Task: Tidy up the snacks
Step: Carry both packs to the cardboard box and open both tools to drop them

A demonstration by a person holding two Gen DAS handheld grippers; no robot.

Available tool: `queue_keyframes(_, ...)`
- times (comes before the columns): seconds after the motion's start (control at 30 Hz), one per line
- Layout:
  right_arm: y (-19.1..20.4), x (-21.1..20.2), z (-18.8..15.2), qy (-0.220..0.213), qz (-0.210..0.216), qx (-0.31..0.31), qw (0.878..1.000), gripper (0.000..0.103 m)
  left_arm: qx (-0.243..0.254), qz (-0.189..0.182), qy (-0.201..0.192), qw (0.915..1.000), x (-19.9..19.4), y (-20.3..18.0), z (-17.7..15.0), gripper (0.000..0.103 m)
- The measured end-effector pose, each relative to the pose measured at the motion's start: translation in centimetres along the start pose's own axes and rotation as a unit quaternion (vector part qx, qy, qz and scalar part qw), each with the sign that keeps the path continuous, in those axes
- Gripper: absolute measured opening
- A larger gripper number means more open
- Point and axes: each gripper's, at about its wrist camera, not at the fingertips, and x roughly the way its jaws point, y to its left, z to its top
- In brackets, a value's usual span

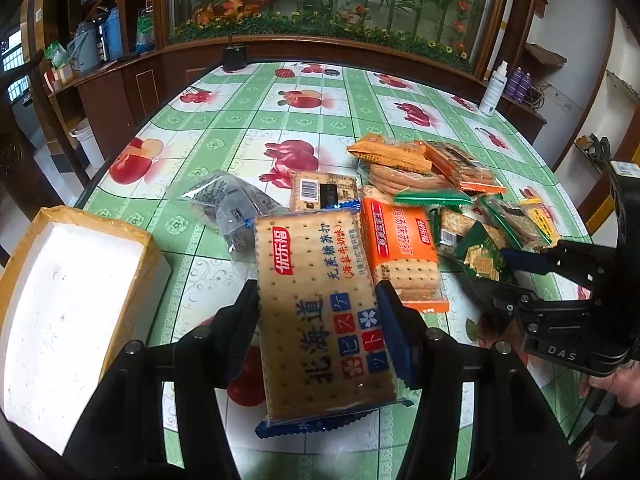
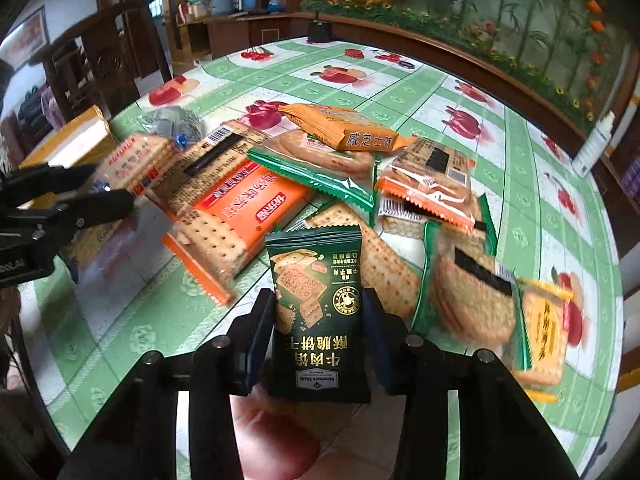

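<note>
glossy plastic snack wrappers on a shiny plastic tablecloth.

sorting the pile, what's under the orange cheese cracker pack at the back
It lies atop a clear pack of round biscuits with a green edge. Those biscuits rest on the pile; what lies under them, and the orange pack's underside, is covered.

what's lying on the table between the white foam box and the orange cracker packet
In the left wrist view, a grey crumpled packet lies between the white foam box and the orange cracker packet; the rest is bare tablecloth.
</note>
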Motion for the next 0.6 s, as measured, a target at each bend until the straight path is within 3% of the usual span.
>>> queue_keyframes(0.23, 1.1, -2.0, -0.3, -0.028, 0.018, 0.024, 0.999, 0.043, 0.007, 0.009, -0.014, 0.9998, -1.9, 0.5, -0.3, 0.060)
queue_keyframes(0.6, 8.2, -2.9, 3.4, -0.060, 0.071, -0.023, 0.995, 0.043, -0.011, 0.047, -0.042, 0.9979, -6.4, 4.9, -0.8, 0.060)
